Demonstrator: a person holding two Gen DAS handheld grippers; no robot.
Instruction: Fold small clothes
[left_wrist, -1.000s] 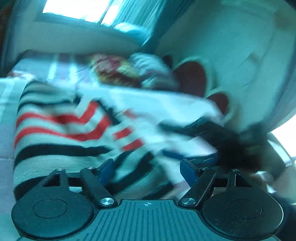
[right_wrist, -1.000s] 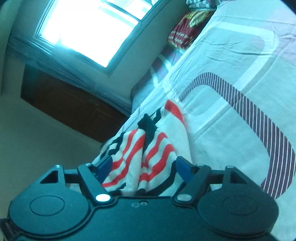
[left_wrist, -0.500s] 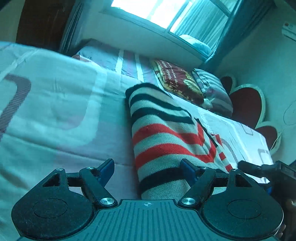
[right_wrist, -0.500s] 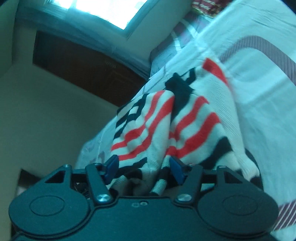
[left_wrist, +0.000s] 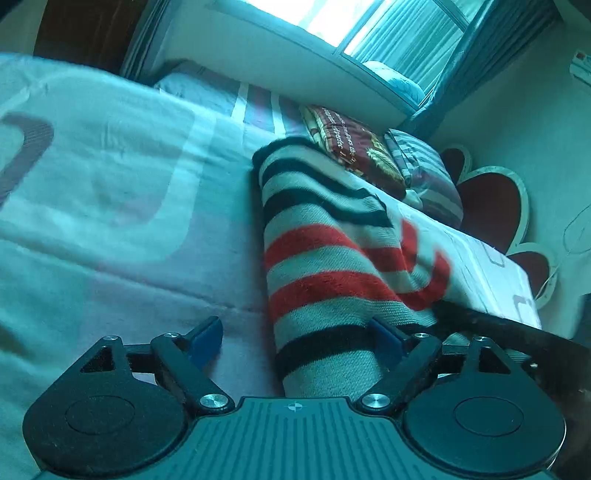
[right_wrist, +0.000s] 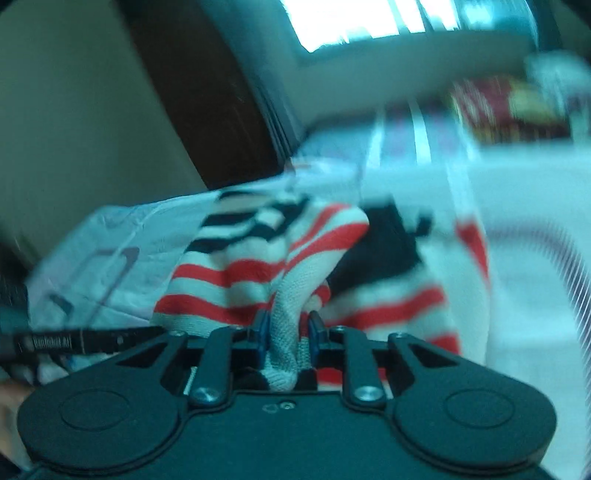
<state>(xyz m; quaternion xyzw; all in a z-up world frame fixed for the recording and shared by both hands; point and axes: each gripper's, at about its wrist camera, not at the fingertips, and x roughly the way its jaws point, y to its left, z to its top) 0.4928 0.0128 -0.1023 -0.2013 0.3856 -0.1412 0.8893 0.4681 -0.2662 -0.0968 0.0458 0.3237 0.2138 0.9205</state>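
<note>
A small knit sweater (left_wrist: 325, 258) with red, black and white stripes lies on the bed. In the left wrist view its folded edge runs between my open left gripper (left_wrist: 295, 339) fingers, lying against the right finger (left_wrist: 384, 338). In the blurred right wrist view, my right gripper (right_wrist: 286, 330) is shut on a bunched fold of the sweater (right_wrist: 258, 273), with the rest spread beyond it. The other gripper's black body shows at the right edge of the left wrist view (left_wrist: 517, 332).
The bedsheet (left_wrist: 110, 221) is pale with rounded line patterns. A red patterned pillow (left_wrist: 354, 147) and a striped pillow (left_wrist: 424, 173) lie at the bed's head under a window. A heart-shaped headboard (left_wrist: 491, 210) stands at right. A dark wooden cabinet (right_wrist: 207, 92) is by the wall.
My right gripper has closed on a fold of the sweater; it was open half a second ago. The left gripper stays open and has shifted slightly along the sweater's edge.
</note>
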